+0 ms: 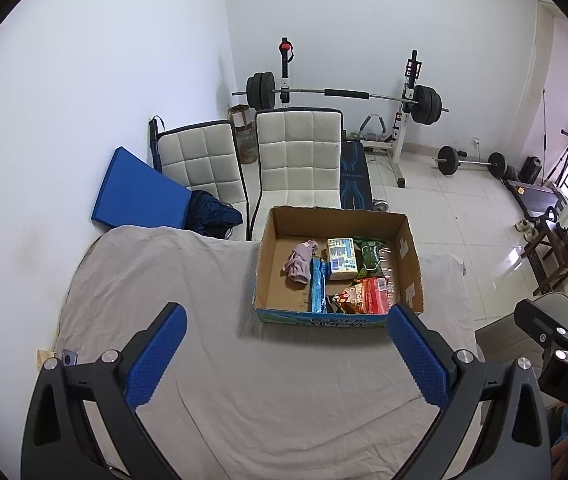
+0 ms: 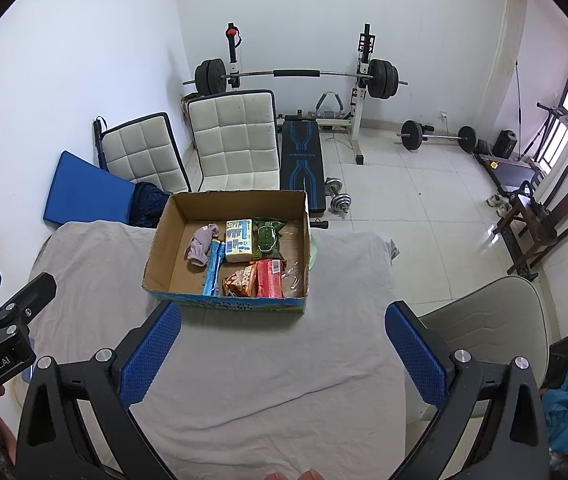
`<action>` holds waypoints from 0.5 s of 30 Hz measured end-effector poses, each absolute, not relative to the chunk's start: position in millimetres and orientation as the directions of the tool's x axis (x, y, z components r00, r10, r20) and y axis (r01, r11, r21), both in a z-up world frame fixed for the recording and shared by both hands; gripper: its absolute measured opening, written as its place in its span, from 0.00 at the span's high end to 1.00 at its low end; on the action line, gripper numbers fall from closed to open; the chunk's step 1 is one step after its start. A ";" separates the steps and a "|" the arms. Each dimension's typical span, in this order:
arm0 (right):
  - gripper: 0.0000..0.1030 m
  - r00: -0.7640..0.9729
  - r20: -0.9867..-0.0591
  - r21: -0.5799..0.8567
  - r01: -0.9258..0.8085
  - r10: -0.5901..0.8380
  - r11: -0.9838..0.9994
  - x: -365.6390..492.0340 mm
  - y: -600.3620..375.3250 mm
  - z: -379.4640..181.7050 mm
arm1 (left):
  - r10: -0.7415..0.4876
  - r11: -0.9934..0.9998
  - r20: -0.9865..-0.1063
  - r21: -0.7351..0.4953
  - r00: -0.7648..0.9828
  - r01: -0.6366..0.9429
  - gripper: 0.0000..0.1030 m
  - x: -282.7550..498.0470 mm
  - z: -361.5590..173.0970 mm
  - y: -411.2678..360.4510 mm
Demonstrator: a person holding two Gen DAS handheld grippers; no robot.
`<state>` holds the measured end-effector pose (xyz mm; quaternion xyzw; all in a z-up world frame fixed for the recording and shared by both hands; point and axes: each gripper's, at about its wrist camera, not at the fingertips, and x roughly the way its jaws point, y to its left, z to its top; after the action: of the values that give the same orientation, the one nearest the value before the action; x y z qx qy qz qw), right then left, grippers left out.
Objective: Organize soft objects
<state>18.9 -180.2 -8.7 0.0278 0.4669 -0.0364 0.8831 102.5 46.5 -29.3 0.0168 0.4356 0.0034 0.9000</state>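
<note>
Blue-padded fingers [image 1: 156, 356] of the left gripper [image 1: 284, 360] spread wide at the bottom of the left wrist view, holding nothing, raised over the grey cloth-covered table [image 1: 164, 280] and aimed toward the cardboard box [image 1: 338, 268] at centre frame. Right gripper [image 2: 282, 354]: same pose at the bottom of its own view, fingers [image 2: 150, 354] wide apart and bare, box [image 2: 230, 246] just above centre. Each gripper's body shows at the other view's lower side edge. Box contents, one of each, six counted: pink cloth bundle [image 1: 301, 266] at left; long blue packet [image 1: 318, 285] just beside it; white-and-blue tissue pack [image 1: 341, 259] at centre rear; green bag [image 1: 371, 257] to its right; orange snack bag [image 1: 349, 299] and red packet [image 1: 376, 300] side by side at the front. Clear wrapping at the box's right end; contents cannot be told. Behind the table, upper centre: two white quilted chairs [image 1: 298, 156], one loaded barbell on its rack [image 1: 344, 94], one blue mat [image 1: 136, 192] at left.
</note>
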 end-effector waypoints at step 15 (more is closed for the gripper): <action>0.00 0.557 -0.830 0.018 0.086 -0.033 0.996 20.2 -182.5 -13.3 | 0.017 1.000 -0.782 0.029 0.623 0.008 0.00 106.4 -26.4 42.2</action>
<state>20.2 -182.5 -13.3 0.0281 0.4694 -0.0339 0.8819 106.4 42.2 -26.4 0.0146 0.4341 0.0024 0.9008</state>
